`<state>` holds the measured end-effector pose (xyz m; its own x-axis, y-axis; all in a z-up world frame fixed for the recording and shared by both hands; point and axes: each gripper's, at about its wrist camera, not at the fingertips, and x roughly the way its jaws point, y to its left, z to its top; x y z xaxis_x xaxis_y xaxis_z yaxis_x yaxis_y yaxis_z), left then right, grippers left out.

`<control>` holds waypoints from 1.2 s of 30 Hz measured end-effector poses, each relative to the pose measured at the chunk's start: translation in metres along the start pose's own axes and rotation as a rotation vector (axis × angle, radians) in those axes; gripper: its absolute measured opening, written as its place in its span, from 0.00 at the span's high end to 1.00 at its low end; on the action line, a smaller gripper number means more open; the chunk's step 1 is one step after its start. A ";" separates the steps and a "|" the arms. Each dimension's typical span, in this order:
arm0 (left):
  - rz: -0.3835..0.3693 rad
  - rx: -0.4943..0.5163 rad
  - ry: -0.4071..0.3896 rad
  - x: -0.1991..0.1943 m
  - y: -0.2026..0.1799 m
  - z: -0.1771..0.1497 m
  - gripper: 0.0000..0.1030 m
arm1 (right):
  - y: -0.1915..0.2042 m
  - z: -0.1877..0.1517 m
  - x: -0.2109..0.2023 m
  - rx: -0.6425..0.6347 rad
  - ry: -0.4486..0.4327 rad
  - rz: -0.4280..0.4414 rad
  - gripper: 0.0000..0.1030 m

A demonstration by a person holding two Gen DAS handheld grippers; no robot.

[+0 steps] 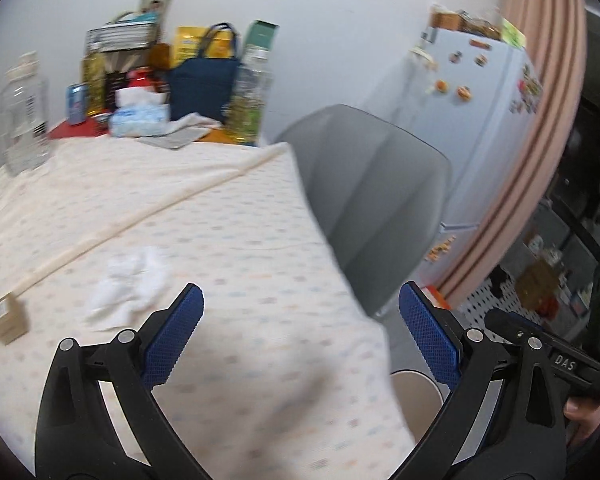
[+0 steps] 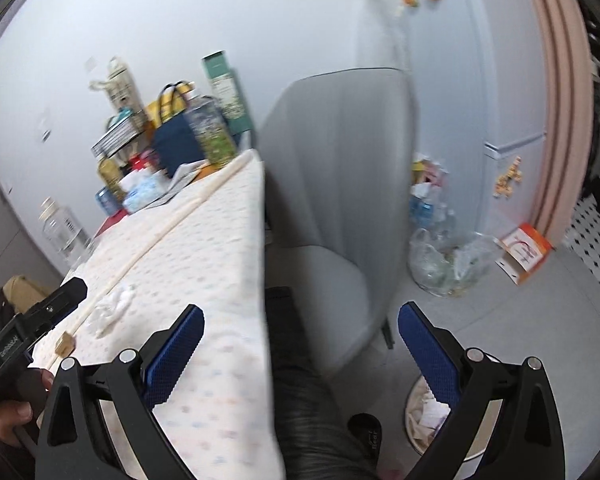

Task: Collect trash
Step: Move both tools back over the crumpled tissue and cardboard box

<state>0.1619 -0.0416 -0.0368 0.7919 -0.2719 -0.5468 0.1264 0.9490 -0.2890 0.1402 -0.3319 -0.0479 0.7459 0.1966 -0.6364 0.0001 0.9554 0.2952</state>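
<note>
A crumpled white tissue lies on the dotted tablecloth, just ahead and left of my left gripper, which is open and empty above the cloth. A small brown cardboard box sits at the left edge. In the right wrist view the tissue and box lie far left on the table. My right gripper is open and empty, over the table's edge. A waste bin with paper in it stands on the floor under its right finger; its rim also shows in the left wrist view.
A grey chair stands against the table's right side. Bottles, a blue bag, a tissue pack and cans crowd the table's far end. A clear jar stands at the left. A clear plastic bag of bottles lies by the fridge.
</note>
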 end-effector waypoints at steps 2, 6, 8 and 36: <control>0.024 -0.041 -0.006 -0.009 0.022 -0.001 0.06 | 0.019 -0.003 0.003 -0.025 0.010 0.018 0.07; 0.051 -0.093 -0.013 -0.024 0.053 -0.004 0.06 | 0.057 -0.007 0.011 -0.077 0.030 0.056 0.07; 0.072 -0.112 -0.022 -0.032 0.070 -0.006 0.06 | 0.075 -0.009 0.016 -0.100 0.039 0.072 0.07; 0.333 -0.410 0.040 -0.034 0.230 -0.046 0.07 | 0.250 -0.036 0.094 -0.203 0.220 0.232 0.07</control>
<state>0.1370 0.1787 -0.1209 0.7246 0.0199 -0.6889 -0.3786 0.8468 -0.3737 0.1869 -0.0669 -0.0595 0.5500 0.4345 -0.7132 -0.3004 0.8998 0.3165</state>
